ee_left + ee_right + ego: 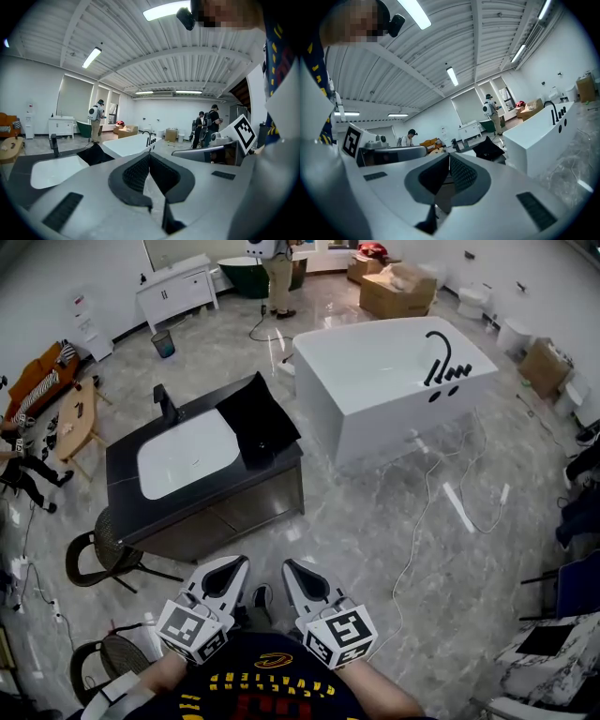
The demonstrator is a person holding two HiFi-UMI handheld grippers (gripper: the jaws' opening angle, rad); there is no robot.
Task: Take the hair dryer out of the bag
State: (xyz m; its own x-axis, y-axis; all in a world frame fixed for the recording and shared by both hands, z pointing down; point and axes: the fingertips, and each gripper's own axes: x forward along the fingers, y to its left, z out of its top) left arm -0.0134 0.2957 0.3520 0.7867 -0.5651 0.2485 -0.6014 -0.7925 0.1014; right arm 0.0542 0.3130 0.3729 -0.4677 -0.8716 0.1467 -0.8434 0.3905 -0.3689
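Note:
A black bag (258, 418) lies on the right end of a dark vanity counter (122, 465), beside its white basin (183, 454). No hair dryer shows in any view. My left gripper (242, 562) and right gripper (289, 564) hang side by side low in the head view, well short of the counter, over the marble floor. Both are shut with nothing between the jaws. The left gripper view has its gripper (149, 154) pointing toward the bag (96, 153) and basin. In the right gripper view the shut gripper (449, 155) has the bag (490, 149) ahead of it, slightly to the right.
A white bathtub (394, 371) with a black tap stands right of the counter. A white cable (422, 512) trails over the floor. A wicker chair (98, 554) sits at the counter's near left corner. A person (278, 277) and cardboard boxes (398, 292) are at the back.

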